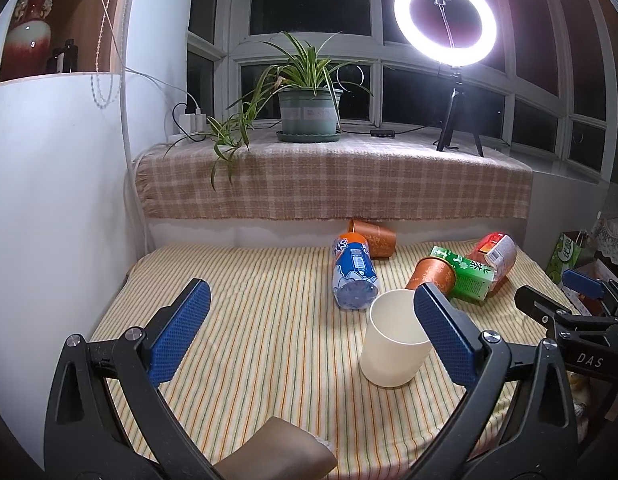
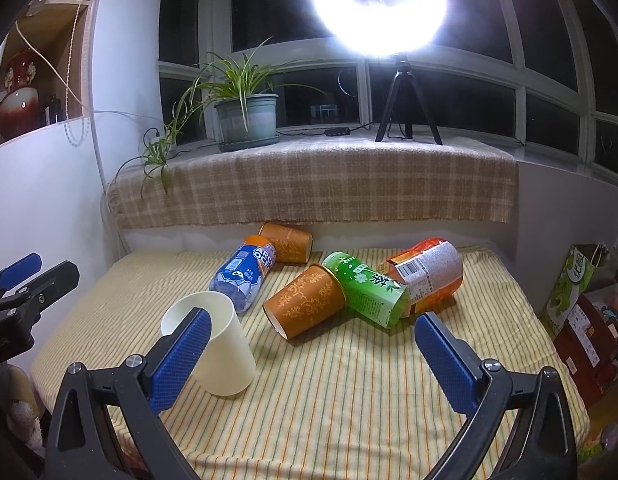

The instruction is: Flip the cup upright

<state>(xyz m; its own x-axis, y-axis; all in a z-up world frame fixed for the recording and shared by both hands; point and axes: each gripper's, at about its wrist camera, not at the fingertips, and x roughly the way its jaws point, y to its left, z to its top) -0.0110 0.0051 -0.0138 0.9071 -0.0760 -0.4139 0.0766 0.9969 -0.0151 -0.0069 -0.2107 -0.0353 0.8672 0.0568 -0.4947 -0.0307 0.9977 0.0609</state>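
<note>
Left gripper (image 1: 309,320) open, cream cup (image 1: 393,344) upright beside its right finger

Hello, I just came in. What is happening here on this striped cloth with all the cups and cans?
A person holds two grippers over the striped cloth. The cream cup stands upright, mouth up. The left gripper and the right gripper are both open and hold nothing. Two orange patterned cups, the near one and the far one, lie on their sides among a blue bottle, a green can and an orange can.
</note>
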